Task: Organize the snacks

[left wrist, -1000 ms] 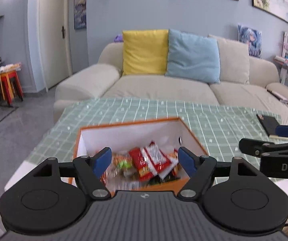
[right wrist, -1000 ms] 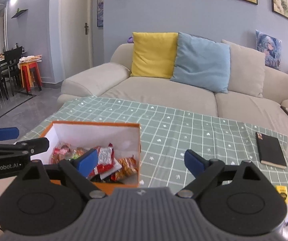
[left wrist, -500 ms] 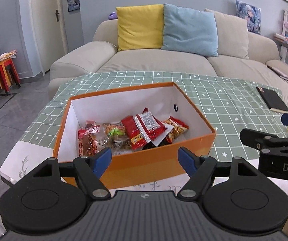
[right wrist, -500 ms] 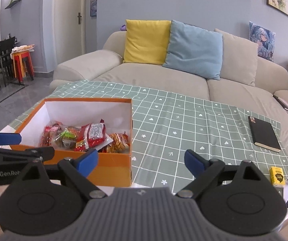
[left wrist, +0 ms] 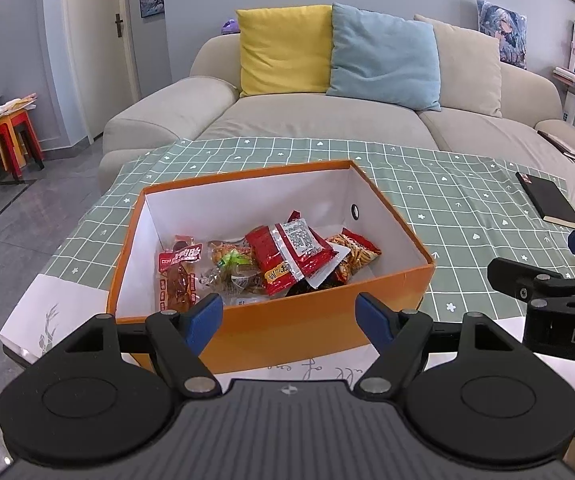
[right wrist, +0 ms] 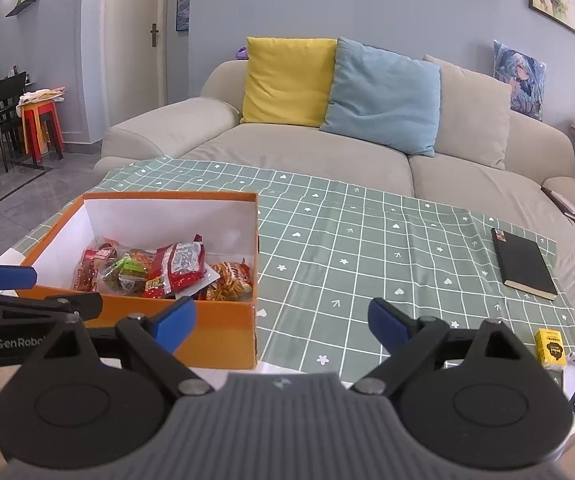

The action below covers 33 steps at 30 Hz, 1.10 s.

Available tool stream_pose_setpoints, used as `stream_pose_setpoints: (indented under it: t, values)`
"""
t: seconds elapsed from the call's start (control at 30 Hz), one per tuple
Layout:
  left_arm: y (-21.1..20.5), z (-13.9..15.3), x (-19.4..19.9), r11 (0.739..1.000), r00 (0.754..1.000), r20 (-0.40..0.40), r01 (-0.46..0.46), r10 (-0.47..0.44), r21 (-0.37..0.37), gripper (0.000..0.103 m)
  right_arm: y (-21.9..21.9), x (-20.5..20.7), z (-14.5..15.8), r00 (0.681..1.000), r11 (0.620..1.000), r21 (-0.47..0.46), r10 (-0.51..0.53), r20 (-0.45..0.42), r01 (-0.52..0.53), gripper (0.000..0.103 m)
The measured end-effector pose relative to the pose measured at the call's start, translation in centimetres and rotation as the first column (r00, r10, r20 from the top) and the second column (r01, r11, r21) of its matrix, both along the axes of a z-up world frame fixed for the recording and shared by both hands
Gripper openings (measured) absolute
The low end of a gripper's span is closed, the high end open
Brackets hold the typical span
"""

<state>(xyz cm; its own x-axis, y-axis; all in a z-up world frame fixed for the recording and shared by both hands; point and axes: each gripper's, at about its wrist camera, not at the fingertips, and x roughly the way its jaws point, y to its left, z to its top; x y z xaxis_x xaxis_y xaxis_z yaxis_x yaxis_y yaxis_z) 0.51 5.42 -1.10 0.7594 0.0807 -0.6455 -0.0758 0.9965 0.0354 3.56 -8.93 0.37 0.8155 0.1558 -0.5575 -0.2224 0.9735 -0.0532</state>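
Hovering wide open and empty near the orange box (left wrist: 287,328) of snack packets (left wrist: 287,256) on the tabletop (right wrist: 367,240).
Left hand-held gripper (left wrist: 289,316) facing the box front; right hand-held gripper (right wrist: 281,318) beside its corner, touching nothing.

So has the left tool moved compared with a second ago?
Yes. The left tool has risen and tipped down: the orange box now shows its whole inside, and the sofa sits higher in view.

Bright, even light, sharp, fisheye-curved edges
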Motion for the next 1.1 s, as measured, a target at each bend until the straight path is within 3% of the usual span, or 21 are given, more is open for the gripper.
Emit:
stream_pose_setpoints:
  t: [1.1]
  values:
    - [0.00,0.10,-0.01,1.000,1.000,0.000,0.001,-0.001,0.005,0.088,-0.49,0.16,-0.40,1.000,1.000,0.012,-0.018,-0.019,0.018,0.093]
